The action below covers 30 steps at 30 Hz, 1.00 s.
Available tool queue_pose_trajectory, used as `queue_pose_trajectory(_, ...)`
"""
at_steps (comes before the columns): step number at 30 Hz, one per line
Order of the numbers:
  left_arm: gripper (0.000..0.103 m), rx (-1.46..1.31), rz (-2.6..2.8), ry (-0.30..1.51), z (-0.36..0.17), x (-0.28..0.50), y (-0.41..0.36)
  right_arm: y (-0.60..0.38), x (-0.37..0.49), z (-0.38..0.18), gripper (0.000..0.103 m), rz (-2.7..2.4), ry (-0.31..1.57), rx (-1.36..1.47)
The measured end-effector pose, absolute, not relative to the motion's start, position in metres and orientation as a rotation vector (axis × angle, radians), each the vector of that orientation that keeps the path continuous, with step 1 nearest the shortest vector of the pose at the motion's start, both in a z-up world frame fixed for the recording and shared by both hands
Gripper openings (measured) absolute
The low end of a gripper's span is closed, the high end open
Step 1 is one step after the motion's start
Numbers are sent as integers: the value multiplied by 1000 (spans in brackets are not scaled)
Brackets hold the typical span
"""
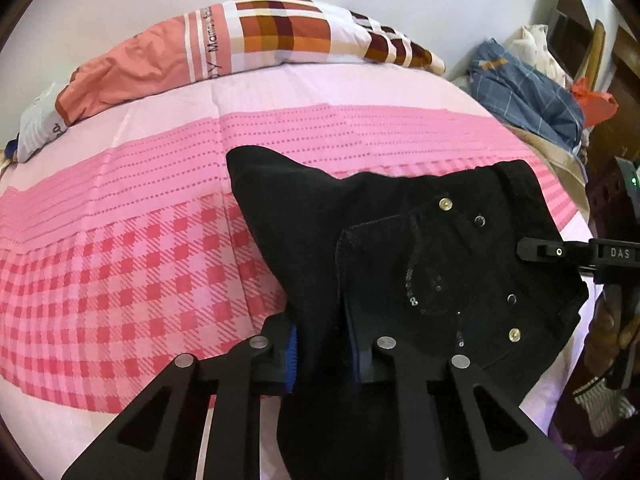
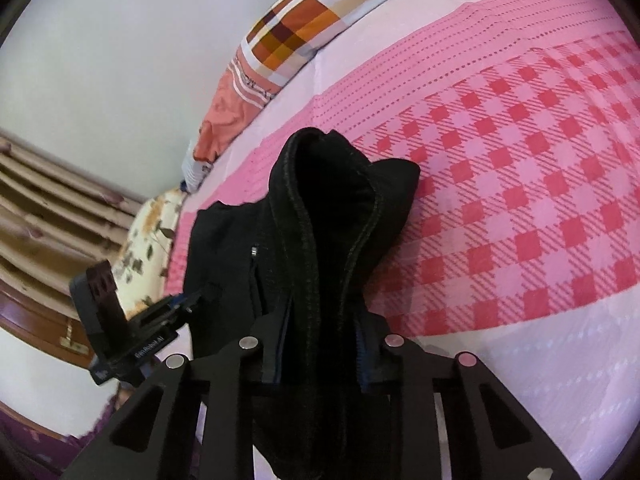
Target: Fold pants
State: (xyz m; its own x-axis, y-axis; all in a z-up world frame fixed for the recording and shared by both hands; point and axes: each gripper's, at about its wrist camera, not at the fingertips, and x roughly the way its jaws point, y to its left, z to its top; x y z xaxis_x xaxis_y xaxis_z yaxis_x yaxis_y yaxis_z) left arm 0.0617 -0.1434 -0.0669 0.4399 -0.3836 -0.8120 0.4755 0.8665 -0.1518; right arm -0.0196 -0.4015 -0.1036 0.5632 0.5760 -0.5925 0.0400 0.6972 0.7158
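Both grippers have hold of the black pants (image 1: 400, 248), which sit low and centre in each view, bunched over the pink checked bedsheet (image 1: 140, 248) of the bed. In the left wrist view the left gripper (image 1: 320, 356) has its fingers (image 1: 291, 354) clenched on a thick fold of the dark cloth, with the waistband end and its brass rivets spreading off to the lower right. The right gripper (image 1: 532, 249) pokes in from the right edge there, its tip on the cloth near the waistband. In the right wrist view the right gripper (image 2: 320, 356) has its fingers (image 2: 366, 364) pinched on a stitched hem or seam that stands up in a hooded loop at the centre of the frame; the left gripper (image 2: 192, 298) shows at the lower left, biting the pants' edge.

I'd say this is the grasp stage of a fold, with both ends taken up but the cloth not yet laid flat. The next move seems to call for lifting and drawing the two hands apart to pull the bunched cloth taut, then laying it on the sheet with edges aligned. A patterned pillow (image 1: 256, 40) lies at the top, well clear
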Motion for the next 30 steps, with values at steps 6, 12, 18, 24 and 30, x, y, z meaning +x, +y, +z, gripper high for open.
queue_pose_trajectory(6,17,76,-539,966,-54,59,-137,-396,-22,-94,24,378,913,782)
queue_pose_trajectory(12,17,72,-526,971,-54,59,-131,-386,-19,-95,24,352,941,703)
queue_pose_trajectory(18,20,133,-524,990,-63,60,-137,-386,-15,-102,38,324,983,653)
queue_pose_trajectory(24,41,181,-503,1008,-73,65,-138,-391,-10,-116,56,342,1004,701)
queue_pose_trajectory(30,55,194,-507,1023,-83,69,-139,-382,-8,-114,54,360,1012,645)
